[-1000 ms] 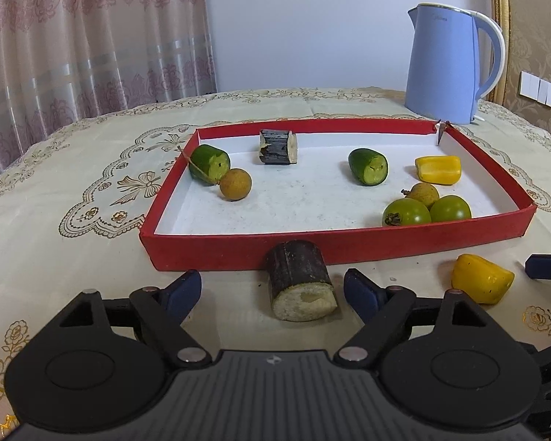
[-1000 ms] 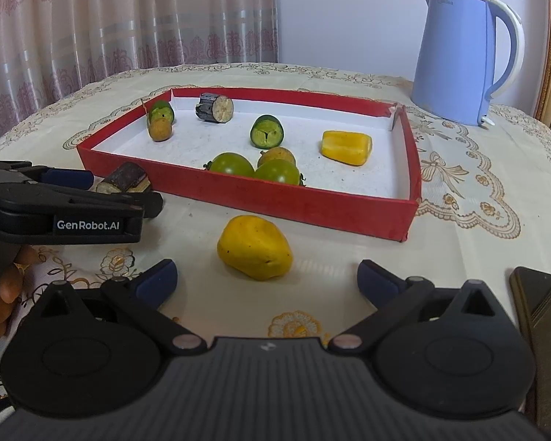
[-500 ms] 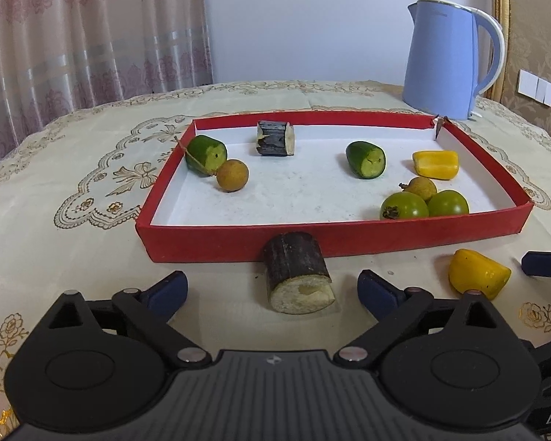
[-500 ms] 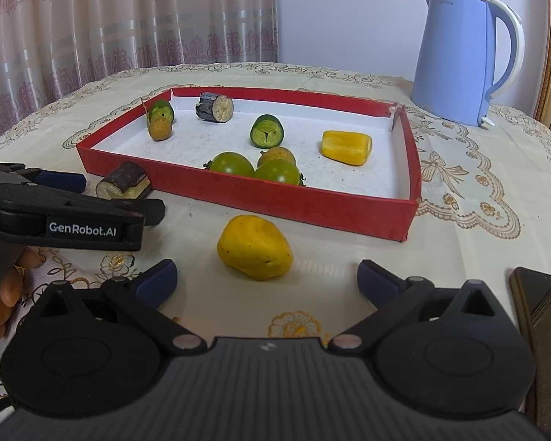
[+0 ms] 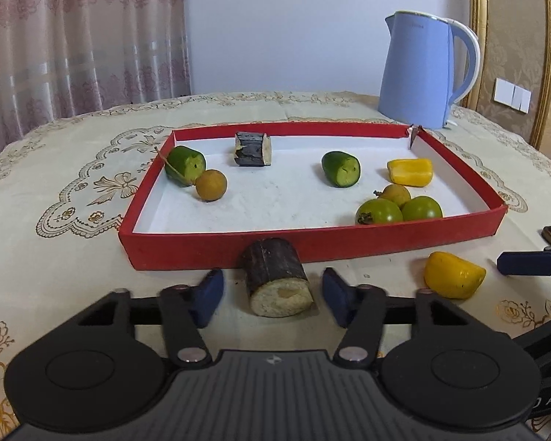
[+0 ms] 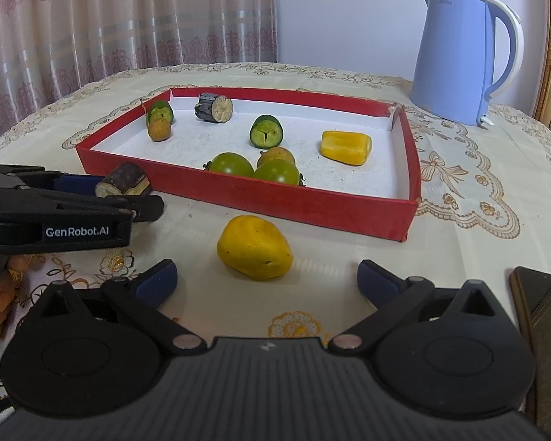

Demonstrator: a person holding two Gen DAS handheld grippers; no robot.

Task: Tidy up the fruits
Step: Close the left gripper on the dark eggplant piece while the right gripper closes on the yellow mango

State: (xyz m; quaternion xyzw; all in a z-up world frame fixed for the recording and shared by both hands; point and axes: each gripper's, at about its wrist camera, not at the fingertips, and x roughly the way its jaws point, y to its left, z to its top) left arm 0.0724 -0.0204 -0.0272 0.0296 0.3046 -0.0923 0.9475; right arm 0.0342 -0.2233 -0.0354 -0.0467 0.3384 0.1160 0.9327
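A round table under a cream embroidered cloth (image 5: 55,257) fills the room's middle, with pink curtains and a pale wall behind.

Nearest, the left gripper (image 5: 272,296) sits low over the cloth with a dark-skinned cut stalk piece (image 5: 277,281) lying between its blue pads (image 5: 207,294). Its jaws have just been closing in, yet a sliver of cloth shows on each side of the piece, so they are not pressing it. The piece lies right against the near wall of the red tray (image 5: 202,248).

The right gripper (image 6: 266,279) hangs with jaws spread wide, empty, a yellow fruit chunk (image 6: 255,248) on the cloth just ahead of them and outside the tray.

Inside the tray lie two green round fruits (image 6: 233,163) touching each other beside a small brown one, another yellow chunk (image 6: 345,147), two cucumber ends, a second brown fruit and another dark stalk piece.

Beyond the tray's far right corner stands a blue kettle (image 5: 422,73).
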